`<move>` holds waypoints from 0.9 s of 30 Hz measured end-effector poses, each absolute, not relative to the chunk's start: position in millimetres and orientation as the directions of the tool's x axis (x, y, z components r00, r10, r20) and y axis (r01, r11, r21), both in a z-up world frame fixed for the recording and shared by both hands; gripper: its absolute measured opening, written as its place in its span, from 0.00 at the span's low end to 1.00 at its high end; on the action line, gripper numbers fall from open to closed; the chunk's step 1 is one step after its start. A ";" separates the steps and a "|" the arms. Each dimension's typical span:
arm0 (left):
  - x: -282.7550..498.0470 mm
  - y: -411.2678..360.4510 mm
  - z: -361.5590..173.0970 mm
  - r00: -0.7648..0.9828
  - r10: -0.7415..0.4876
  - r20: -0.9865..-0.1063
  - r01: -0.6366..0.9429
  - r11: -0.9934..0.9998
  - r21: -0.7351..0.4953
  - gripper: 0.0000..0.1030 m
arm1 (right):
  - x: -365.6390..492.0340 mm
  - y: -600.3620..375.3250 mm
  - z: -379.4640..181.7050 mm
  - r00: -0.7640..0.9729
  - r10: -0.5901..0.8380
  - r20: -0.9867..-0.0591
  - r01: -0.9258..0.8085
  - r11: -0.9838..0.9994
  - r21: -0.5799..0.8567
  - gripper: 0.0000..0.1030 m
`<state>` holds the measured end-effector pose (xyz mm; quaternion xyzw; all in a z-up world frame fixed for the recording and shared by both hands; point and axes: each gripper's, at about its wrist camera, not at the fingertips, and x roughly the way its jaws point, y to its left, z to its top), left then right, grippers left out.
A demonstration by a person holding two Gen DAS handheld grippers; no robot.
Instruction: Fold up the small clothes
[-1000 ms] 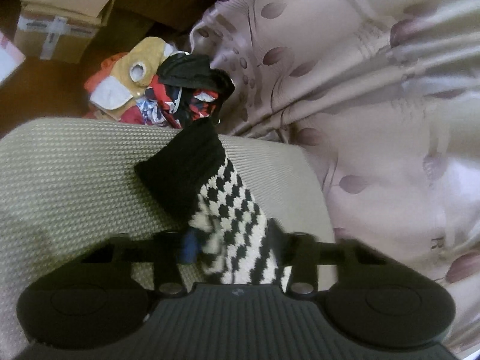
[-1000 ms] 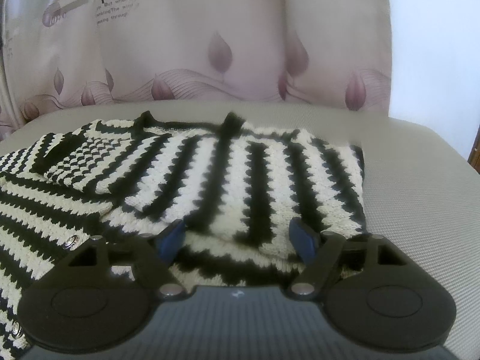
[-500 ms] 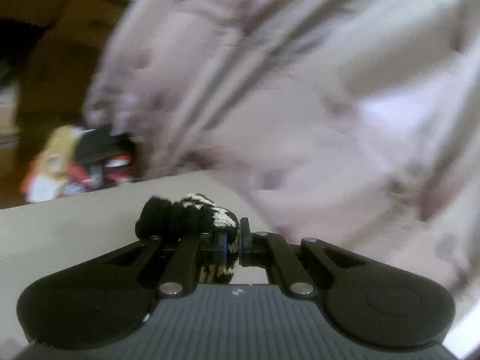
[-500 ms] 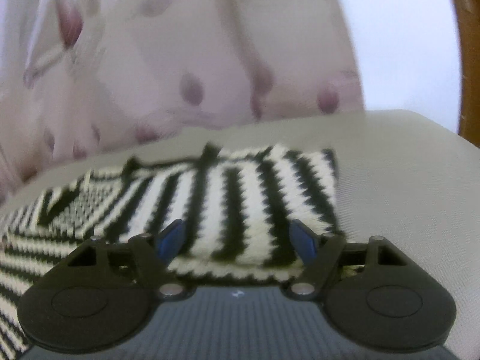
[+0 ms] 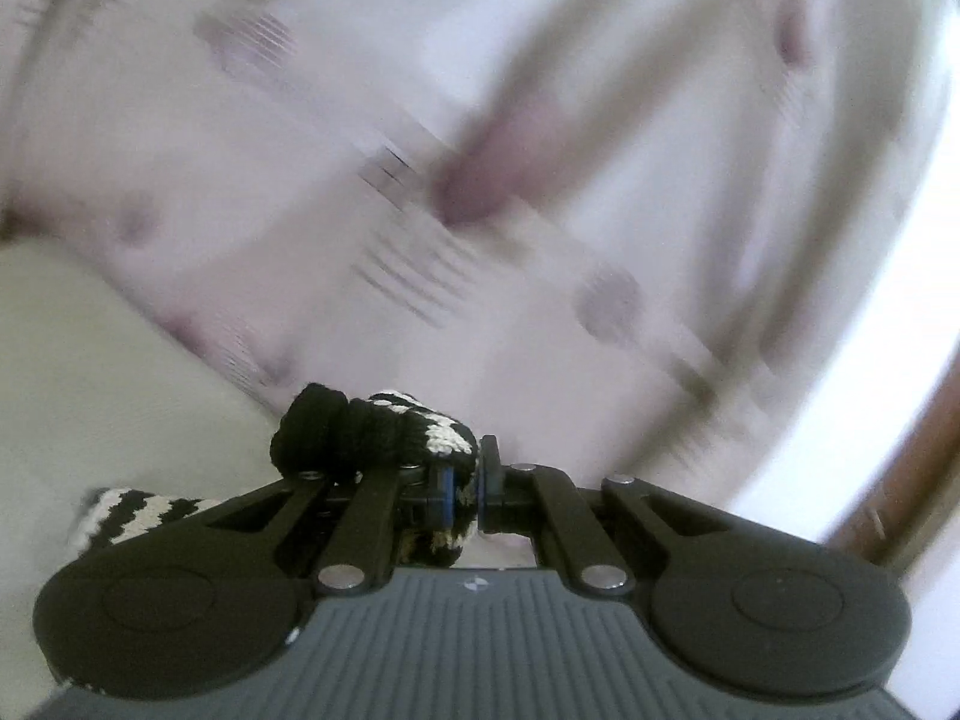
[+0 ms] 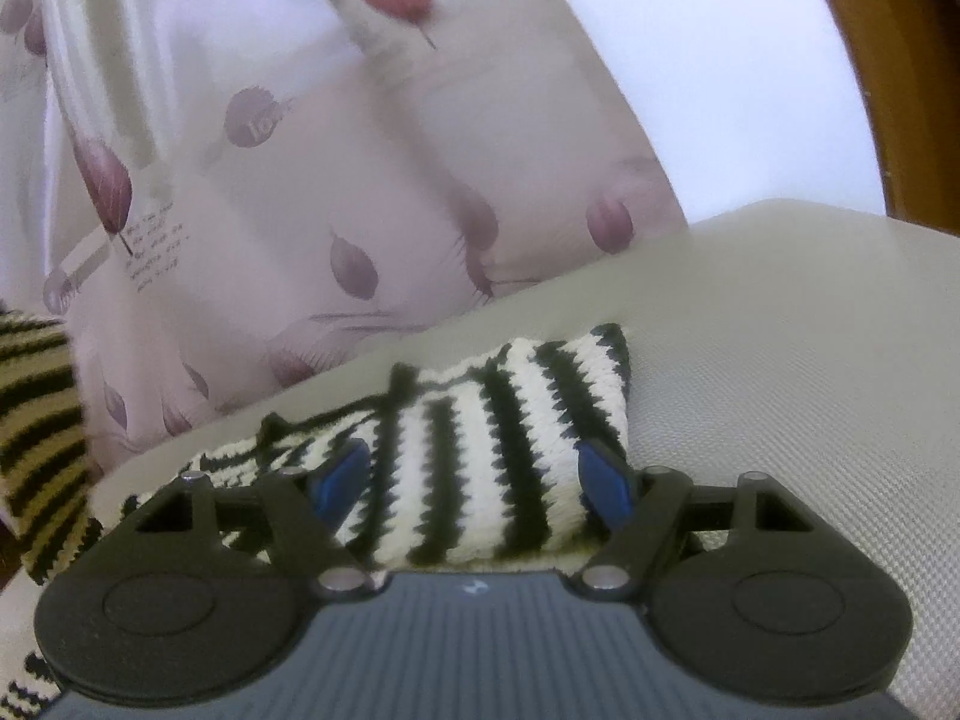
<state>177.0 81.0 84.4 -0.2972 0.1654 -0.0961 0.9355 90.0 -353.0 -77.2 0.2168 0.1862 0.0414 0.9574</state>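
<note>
A black-and-white striped knit sweater (image 6: 510,438) lies partly folded on the beige seat cushion (image 6: 780,360). My left gripper (image 5: 465,480) is shut on the sweater's black-cuffed sleeve (image 5: 372,432), which bunches over the left finger and trails down to the left. The left wrist view is heavily blurred. My right gripper (image 6: 474,480) stands open low over the folded body of the sweater, its blue pads on either side of the stripes without pressing them. A lifted striped piece of the sweater (image 6: 36,432) hangs at the left edge of the right wrist view.
A pink curtain with leaf prints (image 6: 270,180) hangs right behind the cushion. A bright white wall (image 6: 720,60) and a brown wooden edge (image 6: 900,90) show at the right. Bare cushion stretches to the right of the sweater.
My left gripper closed on the sleeve and carried it up and across, away from the clothes pile. The right gripper shifted and rolled a little over the sweater, still open.
</note>
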 end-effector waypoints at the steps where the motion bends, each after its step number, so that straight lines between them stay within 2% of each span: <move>1: 182.3 61.5 79.3 0.915 -0.305 -0.263 0.101 0.806 -0.583 0.05 | 88.8 -355.5 -78.0 0.930 0.157 -0.332 0.007 0.896 0.444 0.74; 7: 213.9 -44.6 29.9 0.818 -0.446 -0.362 0.211 0.819 -0.534 0.05 | 82.2 -370.3 -83.3 0.946 0.143 -0.292 0.034 0.849 0.527 0.74; 15: 218.7 -110.7 -46.8 0.692 -0.551 -0.467 0.357 0.822 -0.443 0.06 | 80.0 -377.5 -86.5 0.953 0.155 -0.260 0.028 0.810 0.586 0.74; 17: 213.0 -119.0 -56.8 0.700 -0.539 -0.469 0.400 0.840 -0.368 0.19 | 79.2 -378.3 -87.2 0.955 0.157 -0.253 0.027 0.801 0.598 0.74; 19: 206.5 -128.5 -60.9 0.693 -0.557 -0.457 0.458 0.830 -0.318 0.63 | 78.5 -379.6 -88.2 0.957 0.156 -0.245 0.028 0.791 0.612 0.74; 20: 202.0 -131.4 -60.4 0.696 -0.571 -0.437 0.484 0.821 -0.302 0.74 | 78.0 -381.0 -89.0 0.958 0.156 -0.241 0.028 0.784 0.620 0.74; 21: 195.4 -134.2 -60.0 0.698 -0.585 -0.413 0.514 0.811 -0.280 0.90 | 77.9 -382.5 -90.0 0.958 0.157 -0.238 0.030 0.775 0.631 0.74; 22: 189.0 -137.4 -60.1 0.697 -0.603 -0.388 0.550 0.797 -0.251 0.98 | 77.2 -383.9 -91.0 0.959 0.155 -0.236 0.034 0.767 0.641 0.74; 27: 164.8 -163.5 -54.4 0.693 -0.635 -0.341 0.657 0.751 -0.064 0.99 | 73.0 -393.6 -97.3 0.966 0.139 -0.219 0.058 0.709 0.703 0.76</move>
